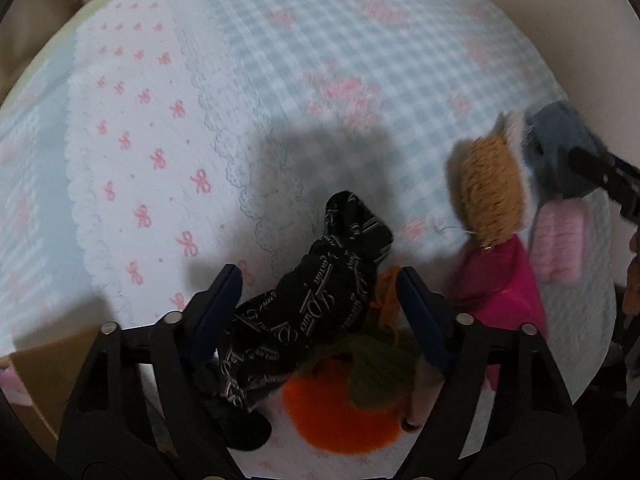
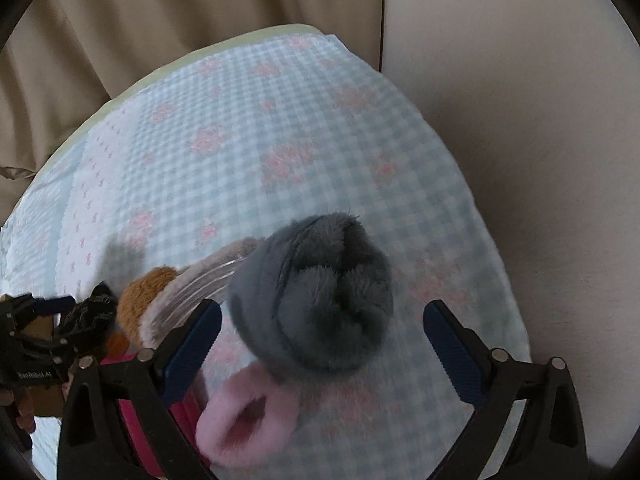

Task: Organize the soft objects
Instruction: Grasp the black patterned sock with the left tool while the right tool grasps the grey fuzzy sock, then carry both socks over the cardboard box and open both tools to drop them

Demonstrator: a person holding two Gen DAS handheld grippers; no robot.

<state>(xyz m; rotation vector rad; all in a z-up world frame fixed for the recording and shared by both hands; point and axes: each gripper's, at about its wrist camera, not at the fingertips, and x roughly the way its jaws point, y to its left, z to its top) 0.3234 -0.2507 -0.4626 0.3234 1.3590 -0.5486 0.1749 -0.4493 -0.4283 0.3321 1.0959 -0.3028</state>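
A black cloth with white script (image 1: pixel 332 280) lies crumpled between the fingers of my left gripper (image 1: pixel 316 284). The jaws stand apart and do not press it. Under it sits an orange plush with a green leaf (image 1: pixel 340 416). My right gripper (image 2: pixel 324 320) is wide open over a grey fuzzy slipper (image 2: pixel 316 296) without touching it. A pink fuzzy slipper (image 2: pixel 244 420) lies just below the grey one. A brown plush (image 1: pixel 490 192) and a magenta item (image 1: pixel 508 292) lie between the two grippers.
Everything rests on a bed cover of blue-white check with pink flowers (image 1: pixel 360 40) and a white panel with pink bows (image 1: pixel 132 120). A cardboard box (image 1: pixel 52 380) stands at the lower left. A beige curtain (image 2: pixel 160 20) and a wall (image 2: pixel 540 120) border the bed.
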